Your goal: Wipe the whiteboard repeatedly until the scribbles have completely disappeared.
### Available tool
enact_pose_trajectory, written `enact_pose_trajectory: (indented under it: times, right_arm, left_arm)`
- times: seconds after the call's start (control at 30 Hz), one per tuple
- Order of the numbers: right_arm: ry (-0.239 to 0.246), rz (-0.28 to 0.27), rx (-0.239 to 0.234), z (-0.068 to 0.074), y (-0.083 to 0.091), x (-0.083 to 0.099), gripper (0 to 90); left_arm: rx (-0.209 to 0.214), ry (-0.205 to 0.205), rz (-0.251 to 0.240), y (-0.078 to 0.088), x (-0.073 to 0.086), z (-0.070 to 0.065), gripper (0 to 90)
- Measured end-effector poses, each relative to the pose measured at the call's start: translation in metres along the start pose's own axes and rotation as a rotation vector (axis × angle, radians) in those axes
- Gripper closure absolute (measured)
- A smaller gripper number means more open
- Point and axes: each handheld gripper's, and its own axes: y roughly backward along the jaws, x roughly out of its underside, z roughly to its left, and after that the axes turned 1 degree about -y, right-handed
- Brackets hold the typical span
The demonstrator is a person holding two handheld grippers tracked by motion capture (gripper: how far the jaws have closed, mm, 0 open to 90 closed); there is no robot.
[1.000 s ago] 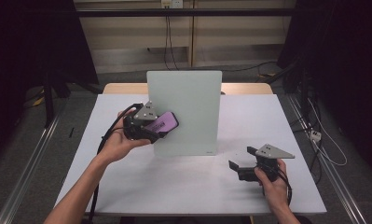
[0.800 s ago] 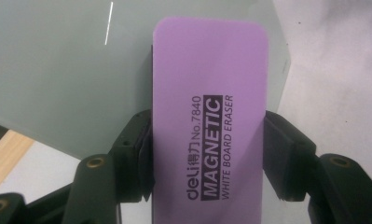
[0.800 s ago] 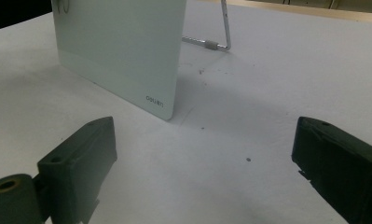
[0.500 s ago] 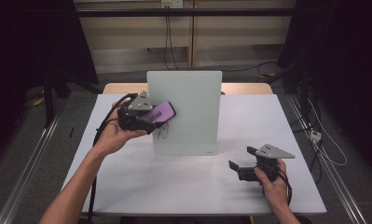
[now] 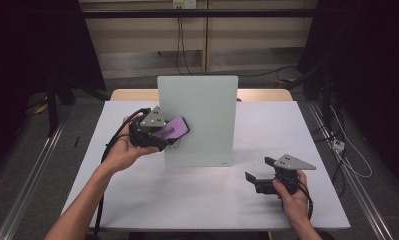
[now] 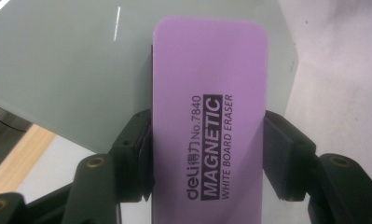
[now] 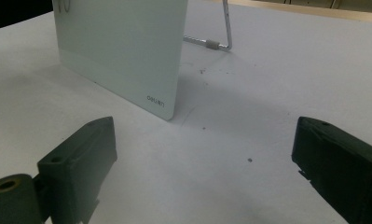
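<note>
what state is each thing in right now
eraser: gripped between the left gripper's fingers, against the board's left part
whiteboard: upright on its wire stand, on the table
right gripper: open, nothing between its fingers, low over the table

One purple eraser [image 5: 173, 130], one upright glass board [image 5: 202, 110] and two claws: left claw [image 5: 163, 136], right claw [image 5: 253, 172].

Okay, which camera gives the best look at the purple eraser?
The left gripper view: the purple eraser is close, its label readable. The high view shows it small, against the whiteboard.
</note>
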Motion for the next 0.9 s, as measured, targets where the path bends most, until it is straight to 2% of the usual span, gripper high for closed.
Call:
enact_pose_trajectory:
  times: [0.43,0.7,0.9]
  right_arm:
    - [0.001,0.001,0.001,0.000,0.000,0.000,6.5]
    - [0.003,0.002,-0.001,0.000,-0.001,0.000,6.5]
    - [0.000,0.001,-0.001,0.000,0.000,0.000,6.5]
  left_arm:
    - [0.052,-0.009,0.067,-0.019,0.018,-0.020,41.1]
    - [0.064,-0.002,0.064,-0.017,0.016,-0.016,41.0]
    - [0.031,0.015,0.034,-0.006,0.006,-0.005,41.0]
